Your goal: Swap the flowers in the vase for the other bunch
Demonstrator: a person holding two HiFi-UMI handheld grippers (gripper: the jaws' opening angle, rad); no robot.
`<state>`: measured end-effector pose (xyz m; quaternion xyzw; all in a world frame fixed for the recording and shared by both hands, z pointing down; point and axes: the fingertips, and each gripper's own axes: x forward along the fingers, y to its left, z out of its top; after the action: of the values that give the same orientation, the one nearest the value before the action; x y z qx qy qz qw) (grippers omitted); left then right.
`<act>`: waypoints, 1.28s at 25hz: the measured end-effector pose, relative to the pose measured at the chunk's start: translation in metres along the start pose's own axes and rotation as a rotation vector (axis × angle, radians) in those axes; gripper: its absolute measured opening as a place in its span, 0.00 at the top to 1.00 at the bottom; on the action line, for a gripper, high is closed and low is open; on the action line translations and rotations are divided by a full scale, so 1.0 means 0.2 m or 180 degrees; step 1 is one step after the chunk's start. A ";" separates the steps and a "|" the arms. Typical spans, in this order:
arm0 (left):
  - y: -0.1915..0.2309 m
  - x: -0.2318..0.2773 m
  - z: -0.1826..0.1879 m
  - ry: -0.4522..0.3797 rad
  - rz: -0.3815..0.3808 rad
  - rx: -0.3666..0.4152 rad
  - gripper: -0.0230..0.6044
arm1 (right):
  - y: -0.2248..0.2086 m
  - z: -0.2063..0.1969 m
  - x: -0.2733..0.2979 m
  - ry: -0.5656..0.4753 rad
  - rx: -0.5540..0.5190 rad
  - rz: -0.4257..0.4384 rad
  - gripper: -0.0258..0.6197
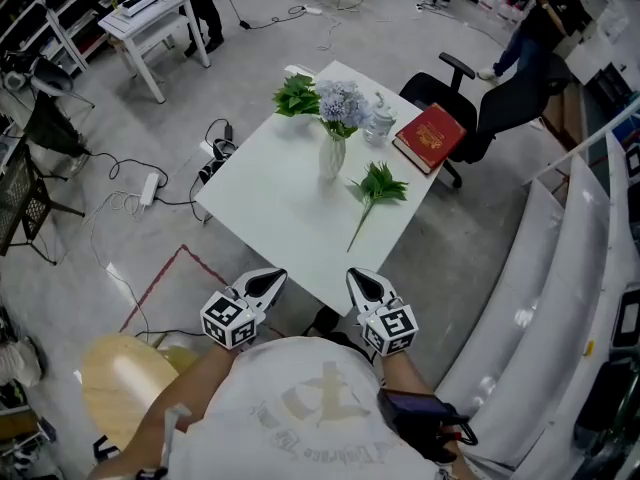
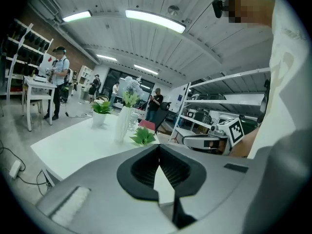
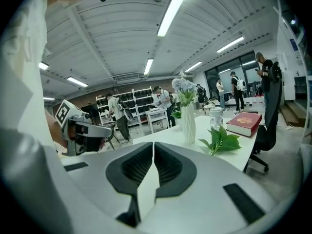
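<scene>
A white vase (image 1: 331,156) with pale blue flowers (image 1: 342,103) stands near the middle of the white table (image 1: 270,208). A loose green leafy bunch (image 1: 377,190) lies to its right, stem toward me. My left gripper (image 1: 266,284) and right gripper (image 1: 366,286) hover side by side at the table's near edge, both shut and empty. The vase (image 2: 122,123) and the green bunch (image 2: 143,136) show ahead in the left gripper view. From the right gripper view the vase (image 3: 188,124) and the bunch (image 3: 222,140) appear too.
A small potted plant (image 1: 296,96), a clear jar (image 1: 379,121) and a red book (image 1: 430,136) sit at the table's far side. A black office chair (image 1: 500,98) stands beyond. Cables (image 1: 150,183) lie on the floor at left. People stand in the background.
</scene>
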<state>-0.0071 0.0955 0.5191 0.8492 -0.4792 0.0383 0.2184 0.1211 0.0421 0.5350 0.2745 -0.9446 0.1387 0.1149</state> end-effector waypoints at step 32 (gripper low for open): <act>0.36 0.52 0.33 0.0254 -0.0364 0.0271 0.96 | -0.46 0.16 0.28 -0.0165 0.0325 -0.0550 0.94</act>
<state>-0.0206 -0.0474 0.5119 0.8816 -0.4187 0.0799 0.2029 0.1213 -0.0697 0.5389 0.3639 -0.9117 0.1691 0.0878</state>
